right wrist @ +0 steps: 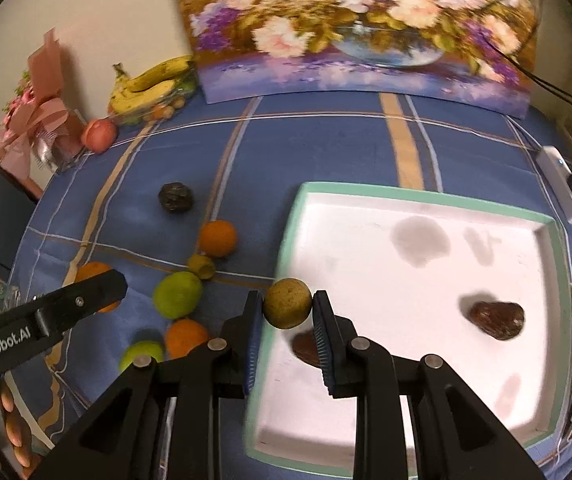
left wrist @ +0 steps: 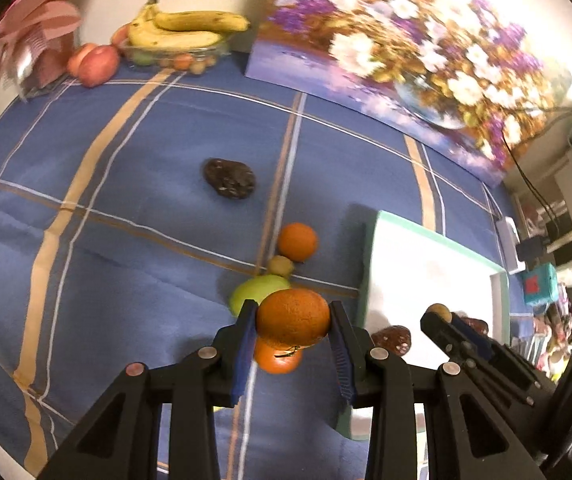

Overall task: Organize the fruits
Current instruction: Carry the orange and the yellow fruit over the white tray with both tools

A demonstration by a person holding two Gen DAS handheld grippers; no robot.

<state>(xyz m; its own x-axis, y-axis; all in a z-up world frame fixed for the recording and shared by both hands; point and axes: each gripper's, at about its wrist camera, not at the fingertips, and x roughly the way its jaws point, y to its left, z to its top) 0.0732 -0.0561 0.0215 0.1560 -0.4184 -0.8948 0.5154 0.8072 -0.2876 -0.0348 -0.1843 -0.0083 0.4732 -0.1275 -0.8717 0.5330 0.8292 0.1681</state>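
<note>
A: Left wrist view: the left gripper (left wrist: pixel 291 330) is pinching a round orange citrus fruit (left wrist: pixel 292 320) between its blue pads, hanging above the blue plaid tablecloth (left wrist: pixel 126 200).

B: Right gripper (right wrist: pixel 287 314) is squeezing a small yellow-brown round fruit (right wrist: pixel 287 308) at the near-left rim of the white tray with mint-green edges (right wrist: pixel 417 194).

A: Risk: round skins could be slipping out and rolling off.

B: Farther, at ten o'clock of my jaws, a green apple (right wrist: pixel 178 294) is lying, another orange fruit (right wrist: pixel 217 238) beyond.

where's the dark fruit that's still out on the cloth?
Left of the tray, the dark fruit sits alone on the blue cloth, beyond the loose orange.
</note>
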